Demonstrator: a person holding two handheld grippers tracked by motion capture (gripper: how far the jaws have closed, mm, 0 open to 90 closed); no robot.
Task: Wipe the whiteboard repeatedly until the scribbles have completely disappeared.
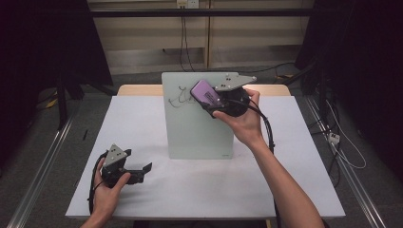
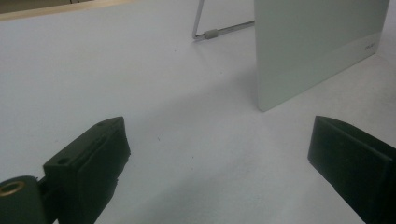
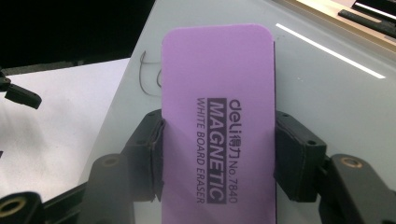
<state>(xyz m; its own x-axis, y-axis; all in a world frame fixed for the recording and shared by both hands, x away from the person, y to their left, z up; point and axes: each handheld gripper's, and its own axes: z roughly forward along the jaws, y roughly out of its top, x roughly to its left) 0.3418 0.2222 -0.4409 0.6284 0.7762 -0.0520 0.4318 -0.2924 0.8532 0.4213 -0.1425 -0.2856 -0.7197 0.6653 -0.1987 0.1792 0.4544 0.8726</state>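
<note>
Purple whiteboard eraser (image 3: 217, 126): rounded corners, flat face up, printed "deli", "MAGNETIC", "No.7840" and "WHITE BOARD ERASER" along its length. All places below are given from this eraser.

Right gripper (image 3: 218, 156): two black jaws, one pressed against each long edge of the eraser, clamping it at its lower half.

Whiteboard (image 3: 327, 102): pale glossy surface directly behind the eraser, spreading to its right and above; a bright strip of reflected light lies up and right of the eraser.

Pen scribble (image 3: 150, 77): thin dark loops on the board, just left of the eraser's upper edge.

White table cover (image 3: 60, 116): well left of the eraser.

Other gripper's jaw tip (image 3: 18, 95): black, far left.
</note>
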